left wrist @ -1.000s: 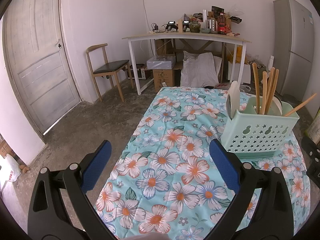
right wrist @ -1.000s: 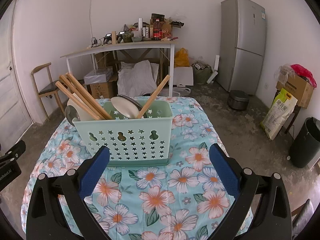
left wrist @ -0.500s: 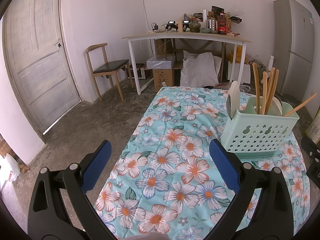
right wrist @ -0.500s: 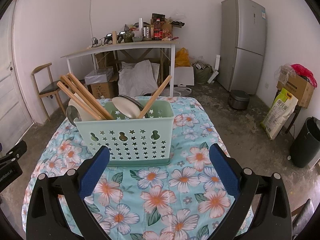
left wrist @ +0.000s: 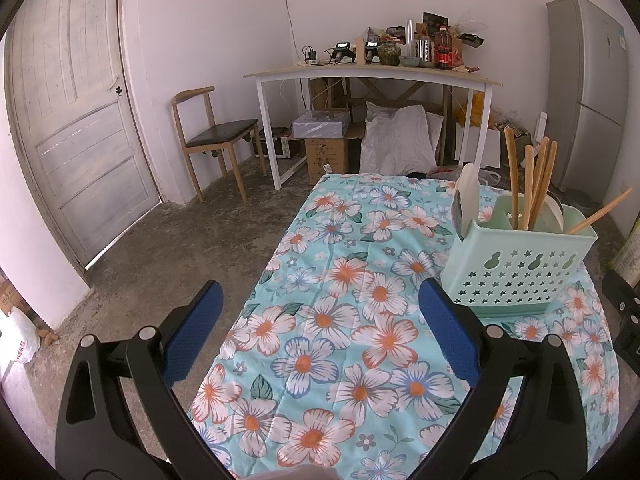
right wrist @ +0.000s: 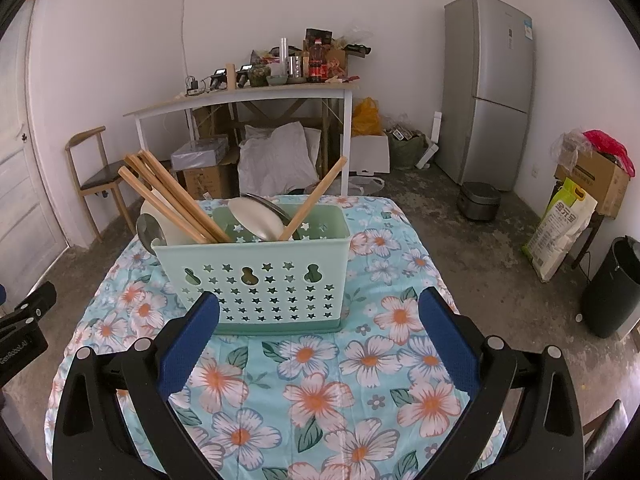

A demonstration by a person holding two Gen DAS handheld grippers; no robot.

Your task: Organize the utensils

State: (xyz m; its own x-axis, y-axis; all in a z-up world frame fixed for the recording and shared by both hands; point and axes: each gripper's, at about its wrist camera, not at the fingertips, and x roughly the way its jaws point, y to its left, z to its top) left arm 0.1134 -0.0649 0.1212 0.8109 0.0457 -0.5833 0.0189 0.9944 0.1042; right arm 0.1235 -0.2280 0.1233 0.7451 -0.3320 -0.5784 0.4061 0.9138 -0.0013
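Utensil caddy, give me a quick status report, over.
Left gripper open, empty. Right gripper open, empty, facing green caddy. Chopsticks and spoons stand inside. Nothing between right gripper and caddy.

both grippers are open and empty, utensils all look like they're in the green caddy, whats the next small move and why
Probably ease the right hand-held gripper back from the green caddy. The chopsticks, lone stick and spoons already stand inside it, the floral tablecloth shows no loose utensils, and the left hand-held gripper holds nothing.

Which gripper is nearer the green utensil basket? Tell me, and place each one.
Right. The right gripper faces the green utensil basket head-on, just short of its front wall. The left gripper sits off to the basket's left over the floral tablecloth.
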